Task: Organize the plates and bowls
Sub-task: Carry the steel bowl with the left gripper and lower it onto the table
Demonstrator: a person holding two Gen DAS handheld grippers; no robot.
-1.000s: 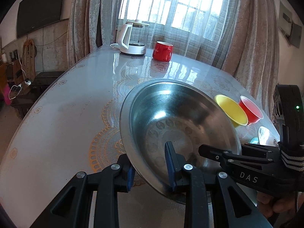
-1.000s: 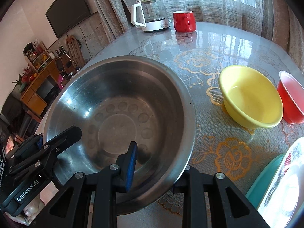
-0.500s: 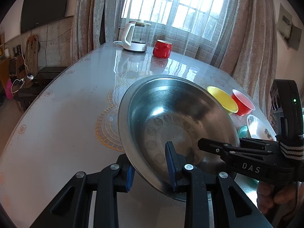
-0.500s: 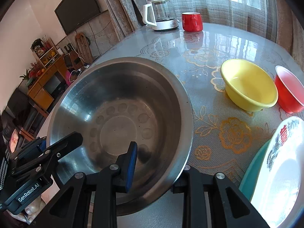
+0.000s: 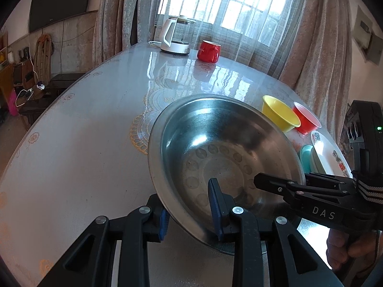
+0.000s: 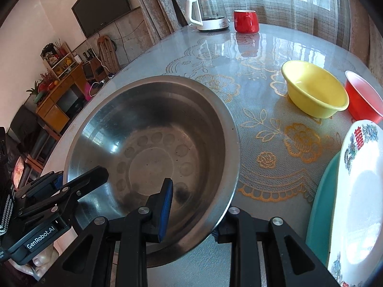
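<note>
Two-handed carry of the steel basin (image 5: 222, 157) above the table (image 5: 91, 143), seen from both wrists. My left gripper (image 5: 190, 217) is clamped narrow on the basin's near-left rim, one blue pad inside the wall and the other outside; my right gripper (image 6: 191, 212) holds the near-right rim in the same way, inner pad on the wall, outer finger mostly hidden under the lip. Both sets of jaws are thus closed on sheet metal, not standing free. The basin is round, so it has no long axis; it hangs tilted, mouth up, directly ahead of both pairs of tongs. Whether its underside touches the cloth I cannot tell. The relation that governs the coming move is lateral: the other crockery lies to my right. The yellow bowl (image 6: 313, 91) and the red bowl (image 6: 363, 98) stand just beside each other, well apart from the basin; nearer to me, a patterned white plate (image 6: 354, 191) rests on a teal plate (image 6: 320, 205), close beside my right gripper. I judge the right hand to be the nearer to these. A kettle (image 5: 174, 35) and a red mug (image 5: 208, 50) stand at the far edge.
</note>
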